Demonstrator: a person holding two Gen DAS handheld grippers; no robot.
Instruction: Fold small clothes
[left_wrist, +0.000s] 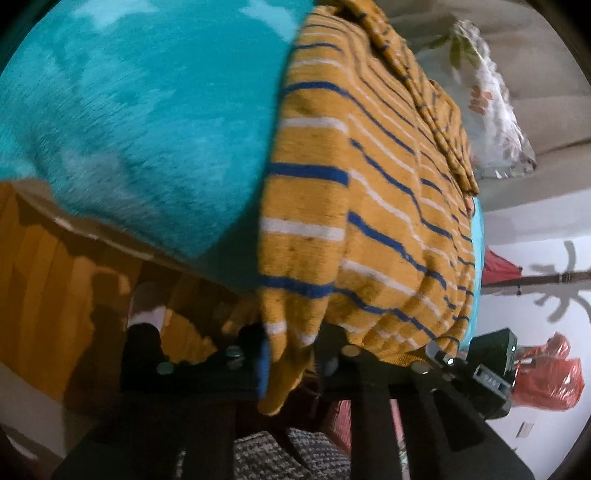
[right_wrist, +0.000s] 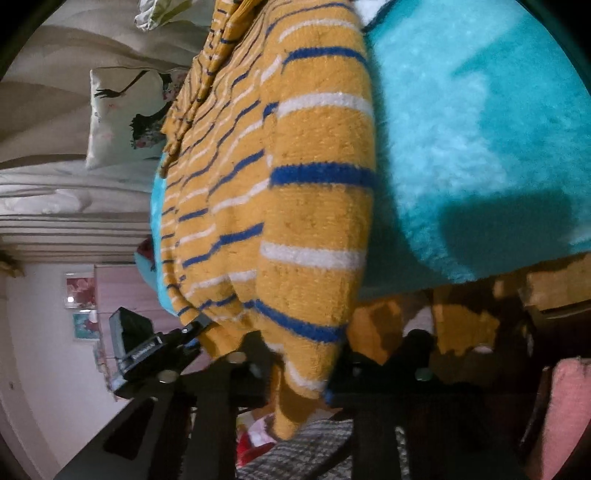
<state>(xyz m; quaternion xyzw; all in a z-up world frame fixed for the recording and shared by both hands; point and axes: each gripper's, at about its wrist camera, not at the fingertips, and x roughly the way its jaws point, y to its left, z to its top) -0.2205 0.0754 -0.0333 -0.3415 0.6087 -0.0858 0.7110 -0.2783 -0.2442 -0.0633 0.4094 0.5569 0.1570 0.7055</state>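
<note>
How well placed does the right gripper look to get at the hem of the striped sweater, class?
Yes, probably: the right gripper already looks shut on the striped sweater at its hanging edge over the teal blanket, with nothing between. The left gripper pinches the same edge further along, clear of it.

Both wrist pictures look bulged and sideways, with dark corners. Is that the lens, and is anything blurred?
Left wrist view: fisheye curving, black rim, fluffy turquoise blanket smeared soft, mustard-yellow knit sweater with blue and white stripes fairly sharp. Right wrist view: same bulge, a dark shadow on the blanket, sweater crisp.
</note>
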